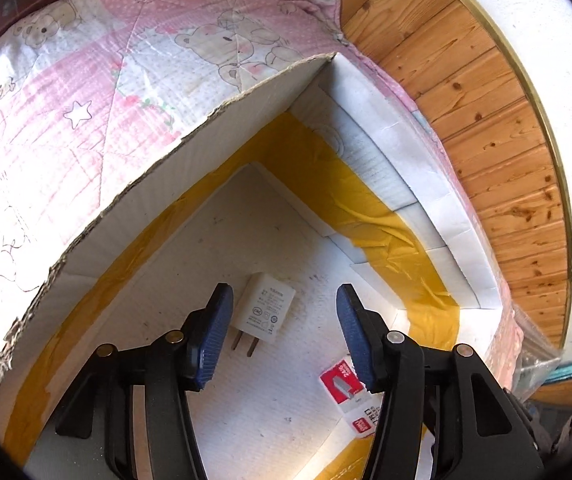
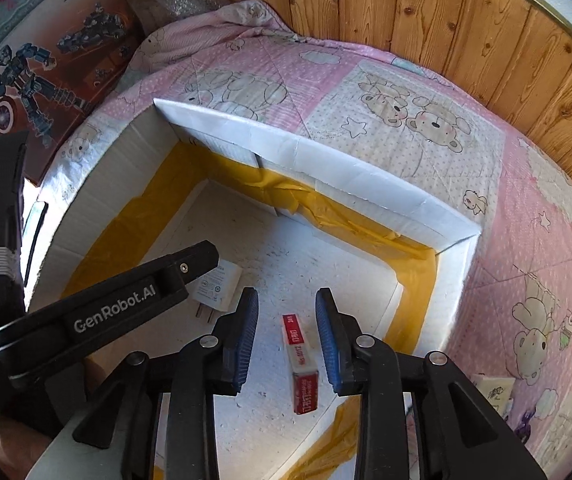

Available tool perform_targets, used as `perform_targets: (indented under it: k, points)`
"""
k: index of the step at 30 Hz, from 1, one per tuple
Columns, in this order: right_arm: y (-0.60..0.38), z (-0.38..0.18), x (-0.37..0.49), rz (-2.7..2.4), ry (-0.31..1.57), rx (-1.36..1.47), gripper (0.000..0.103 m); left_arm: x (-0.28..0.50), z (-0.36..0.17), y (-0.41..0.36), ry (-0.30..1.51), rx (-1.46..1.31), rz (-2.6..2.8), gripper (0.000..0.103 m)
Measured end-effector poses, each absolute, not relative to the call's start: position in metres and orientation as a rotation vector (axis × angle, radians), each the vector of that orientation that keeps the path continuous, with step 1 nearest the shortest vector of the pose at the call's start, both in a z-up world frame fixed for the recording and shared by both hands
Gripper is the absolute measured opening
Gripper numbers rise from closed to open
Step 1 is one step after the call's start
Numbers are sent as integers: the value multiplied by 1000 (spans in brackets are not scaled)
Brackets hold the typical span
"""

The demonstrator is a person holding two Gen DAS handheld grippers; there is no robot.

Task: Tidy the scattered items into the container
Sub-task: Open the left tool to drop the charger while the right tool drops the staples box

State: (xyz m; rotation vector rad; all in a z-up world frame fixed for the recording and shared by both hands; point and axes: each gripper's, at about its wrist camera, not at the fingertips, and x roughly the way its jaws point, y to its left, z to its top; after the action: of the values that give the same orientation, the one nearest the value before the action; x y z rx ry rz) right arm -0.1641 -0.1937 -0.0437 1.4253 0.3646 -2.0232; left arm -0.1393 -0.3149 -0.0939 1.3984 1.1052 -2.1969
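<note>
Left wrist view looks down into a white cardboard box point(image 1: 366, 148) with yellow tape along its bottom edges, sitting on a pink blanket point(image 1: 97, 92) with teddy bears on it. The left gripper point(image 1: 283, 332) hangs over the box floor with its jaws wide apart and nothing between the pads; a white charger plug point(image 1: 263, 309) lies flat on the floor just under the gap. The right wrist view shows the right gripper point(image 2: 286, 336) with its jaws about half open, and a small red and white pack point(image 2: 301, 364) lies on the box floor below the gap, not touched by either pad. So both things look already dropped in, and the step in hand seems to be the letting go. Next, I think both grippers need to lift straight up out of the box, without bumping its walls or each other, and then look on the blanket for more stray things. Counting: one box, one charger plug, one red and white pack, two grippers. A pale little box point(image 2: 494, 390) lies on the blanket to the right of the box, and it may be the next thing to pick up, but it is too small to tell what it is.
</note>
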Motion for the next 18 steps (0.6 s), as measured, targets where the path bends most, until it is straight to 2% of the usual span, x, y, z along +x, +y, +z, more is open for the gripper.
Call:
perform_targets:
  k: [1, 2, 12, 18]
  points:
    - [-186, -39, -160, -2036, 329, 1409, 49, -138, -90, -313, 1107, 1393, -2203, 57]
    - [-178, -34, -156, -2041, 295, 1388, 49, -137, -87, -310, 1104, 1386, -2213, 57]
    - [-106, 20, -91, -2073, 100, 1084, 49, -119, -42, -303, 1020, 1266, -2290, 57]
    - [-66, 30, -53, -2055, 42, 938, 49, -111, -25, -286, 951, 1218, -2358, 56]
